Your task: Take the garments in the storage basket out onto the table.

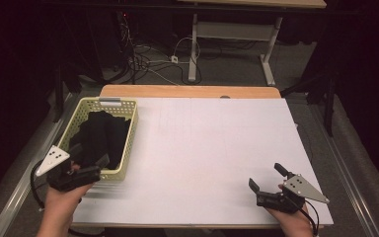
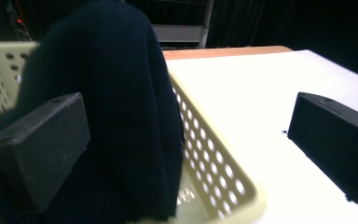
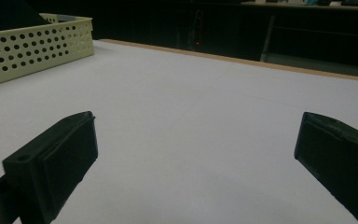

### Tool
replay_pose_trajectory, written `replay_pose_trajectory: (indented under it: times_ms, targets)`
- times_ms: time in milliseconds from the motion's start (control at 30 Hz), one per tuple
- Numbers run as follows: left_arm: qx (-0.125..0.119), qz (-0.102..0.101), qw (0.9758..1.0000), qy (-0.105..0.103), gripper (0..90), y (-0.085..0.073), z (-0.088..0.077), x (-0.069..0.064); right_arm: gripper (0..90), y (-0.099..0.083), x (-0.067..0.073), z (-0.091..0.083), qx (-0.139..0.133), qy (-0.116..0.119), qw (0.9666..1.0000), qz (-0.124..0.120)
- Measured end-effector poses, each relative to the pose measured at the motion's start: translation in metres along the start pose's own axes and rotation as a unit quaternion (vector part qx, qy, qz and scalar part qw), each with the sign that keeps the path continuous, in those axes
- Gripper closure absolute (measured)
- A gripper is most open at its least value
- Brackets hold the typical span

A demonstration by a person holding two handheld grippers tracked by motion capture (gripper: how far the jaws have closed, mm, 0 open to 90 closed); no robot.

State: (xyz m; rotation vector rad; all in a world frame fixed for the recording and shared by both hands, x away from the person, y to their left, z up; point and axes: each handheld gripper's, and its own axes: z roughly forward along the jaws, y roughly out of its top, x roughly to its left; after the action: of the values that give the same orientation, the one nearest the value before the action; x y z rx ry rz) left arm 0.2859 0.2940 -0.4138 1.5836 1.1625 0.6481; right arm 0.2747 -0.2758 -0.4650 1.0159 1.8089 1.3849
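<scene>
Ribbed black cloth (image 2: 116, 121) fills the perforated yellow basket (image 1: 131, 138); left gripper (image 1: 86, 165) straddles its wall, released. Right gripper (image 1: 266, 177) released over the white table (image 1: 217, 148).

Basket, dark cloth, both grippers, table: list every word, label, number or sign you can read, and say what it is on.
None can be read.
Basket: a pale tab on its far rim, with no legible print.
Dark cloth: plain ribbed fabric.
Left gripper and right gripper: grey plates with small holes, no writing.
White table: blank.
</scene>
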Motion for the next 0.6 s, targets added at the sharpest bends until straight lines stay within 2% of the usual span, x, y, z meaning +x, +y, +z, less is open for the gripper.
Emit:
replay_pose_trajectory:
  times_ms: [133,267,367,433,500,600]
  targets:
    - [0.018,0.001,0.9996,0.022,0.0,0.016,0.012,0.009,0.1,-0.001,0.000,0.000,0.002,-0.001,1.0000,-0.003]
    - [0.050,0.006,0.9978,0.044,0.0,0.029,0.026,0.020,0.1,-0.001,0.002,0.001,0.005,0.000,1.0000,-0.003]
    - [0.084,0.004,0.9956,0.040,0.0,0.038,0.037,0.030,0.1,-0.002,0.004,0.002,0.008,0.003,0.9999,-0.007]
    - [0.092,-0.008,0.9952,0.033,0.0,0.042,0.044,0.037,0.2,-0.002,0.004,0.002,0.008,0.003,0.9999,-0.007]
    - [0.097,-0.021,0.9944,0.035,0.0,0.046,0.051,0.043,0.1,-0.001,0.004,0.002,0.006,0.002,1.0000,-0.005]
    - [0.112,-0.023,0.9926,0.040,0.0,0.053,0.062,0.048,0.1,-0.001,0.002,0.002,0.004,-0.002,1.0000,0.000]
